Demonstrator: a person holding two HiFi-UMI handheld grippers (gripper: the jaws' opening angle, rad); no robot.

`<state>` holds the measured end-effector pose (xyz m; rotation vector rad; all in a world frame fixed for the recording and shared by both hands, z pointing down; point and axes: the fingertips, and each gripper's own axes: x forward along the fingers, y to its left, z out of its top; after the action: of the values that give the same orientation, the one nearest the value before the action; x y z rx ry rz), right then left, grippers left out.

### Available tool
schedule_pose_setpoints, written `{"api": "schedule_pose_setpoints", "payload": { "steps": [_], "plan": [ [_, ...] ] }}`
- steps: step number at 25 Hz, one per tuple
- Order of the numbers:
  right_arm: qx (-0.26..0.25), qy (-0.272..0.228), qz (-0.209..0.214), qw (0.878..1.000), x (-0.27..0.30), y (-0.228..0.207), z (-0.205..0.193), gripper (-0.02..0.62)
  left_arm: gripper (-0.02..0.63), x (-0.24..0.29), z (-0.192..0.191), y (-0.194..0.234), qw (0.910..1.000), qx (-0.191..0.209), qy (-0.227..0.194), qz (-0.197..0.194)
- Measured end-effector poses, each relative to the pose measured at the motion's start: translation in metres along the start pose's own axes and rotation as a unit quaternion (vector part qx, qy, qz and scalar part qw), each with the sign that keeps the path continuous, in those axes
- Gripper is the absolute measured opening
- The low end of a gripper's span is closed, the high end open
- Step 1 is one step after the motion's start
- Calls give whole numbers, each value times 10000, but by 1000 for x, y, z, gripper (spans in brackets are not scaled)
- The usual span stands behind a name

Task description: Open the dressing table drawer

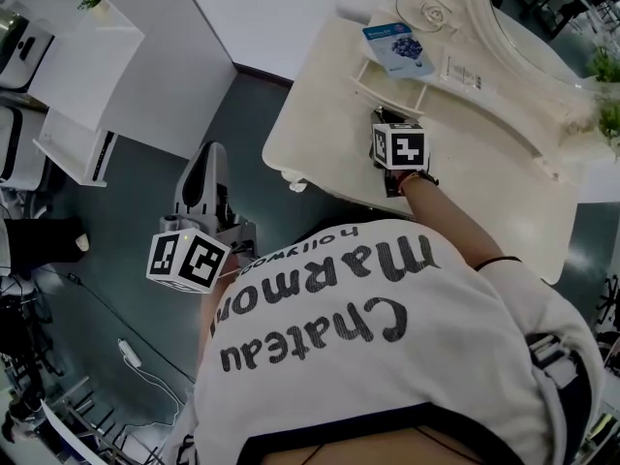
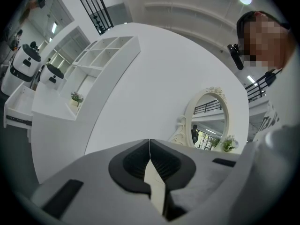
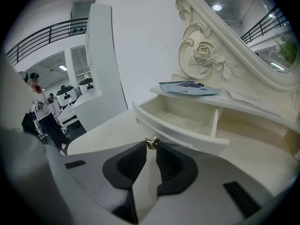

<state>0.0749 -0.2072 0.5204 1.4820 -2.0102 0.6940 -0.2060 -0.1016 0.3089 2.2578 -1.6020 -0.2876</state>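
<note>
Left gripper (image 2: 149, 144) hangs nearest the person, off the bench's (image 3: 101, 132) left edge and over the floor, pointing level with its jaws meeting tip to tip. Right gripper (image 3: 151, 147) tilts down over the bench top, its jaws drawn narrow and pinching the small metal knob (image 3: 151, 142) of the drawer (image 3: 187, 125) at their tips. That drawer stands pulled out from under the raised shelf (image 3: 243, 102) along the bench's back edge. A blue booklet (image 3: 187, 87) lies on the shelf above it. Behind rises the carved mirror frame (image 3: 206, 55).
</note>
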Motion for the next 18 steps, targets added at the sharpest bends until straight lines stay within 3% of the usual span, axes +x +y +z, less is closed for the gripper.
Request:
{"api": "schedule_pose_setpoints", "payload": {
  "steps": [18],
  "plan": [
    [-212, 63, 118, 9997, -3, 0, -1, 75, 23, 6, 3, -4, 10000, 18, 2, -68]
  ]
}}
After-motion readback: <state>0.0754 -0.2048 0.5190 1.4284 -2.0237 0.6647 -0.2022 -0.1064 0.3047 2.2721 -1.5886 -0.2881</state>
